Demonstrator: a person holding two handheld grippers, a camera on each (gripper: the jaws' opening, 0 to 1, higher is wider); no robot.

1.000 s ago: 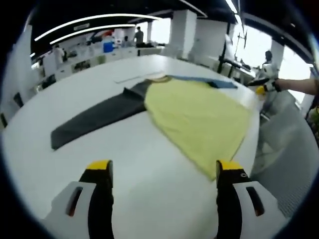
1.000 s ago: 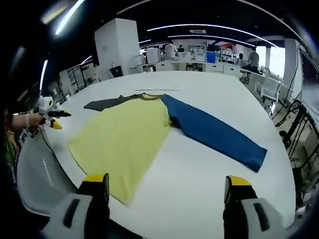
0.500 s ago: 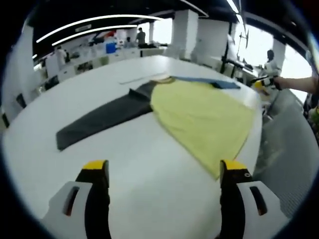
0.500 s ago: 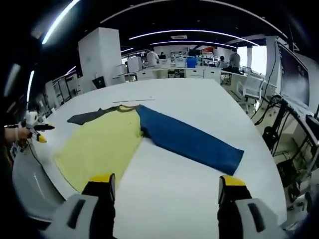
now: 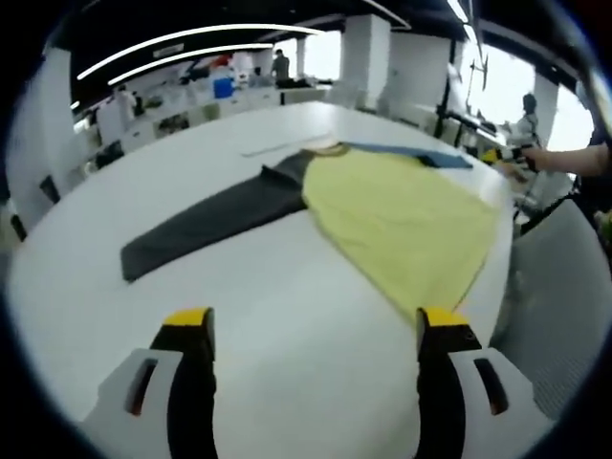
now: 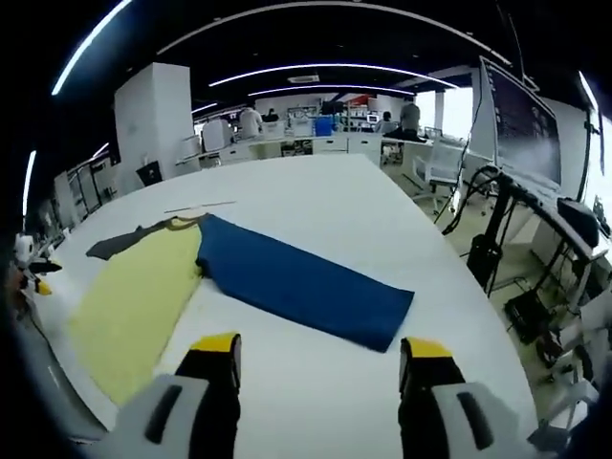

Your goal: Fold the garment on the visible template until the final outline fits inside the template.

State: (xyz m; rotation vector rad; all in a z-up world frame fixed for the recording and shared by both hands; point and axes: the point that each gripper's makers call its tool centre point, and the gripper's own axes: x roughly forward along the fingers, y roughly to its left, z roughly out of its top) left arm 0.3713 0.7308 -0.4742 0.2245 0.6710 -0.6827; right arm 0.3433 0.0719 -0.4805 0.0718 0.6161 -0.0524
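Observation:
A long-sleeved shirt lies flat on the white table [image 5: 277, 316]. Its yellow body [image 5: 406, 215] spreads right of centre in the left gripper view, its dark grey sleeve [image 5: 215, 218] stretching left and a strip of blue sleeve [image 5: 411, 153] behind. In the right gripper view the blue sleeve [image 6: 296, 285] lies just ahead, the yellow body [image 6: 134, 296] to its left. My left gripper [image 5: 311, 325] hovers open above bare table short of the shirt. My right gripper [image 6: 320, 346] is open too, just short of the blue sleeve's cuff. The right gripper [image 5: 502, 158] also shows far right, held by a person's arm.
A thin pale line [image 5: 277, 148], perhaps template marking, runs on the table behind the collar. Desks, pillars and people fill the room behind. A stand with cables [image 6: 492, 249] and a chair [image 6: 430, 172] sit off the table's right edge. The table edge [image 5: 512, 287] drops close by.
The right gripper's view has swung right, bringing the blue sleeve to the centre and closer. The left gripper's view has shifted only slightly. The shirt lies as before.

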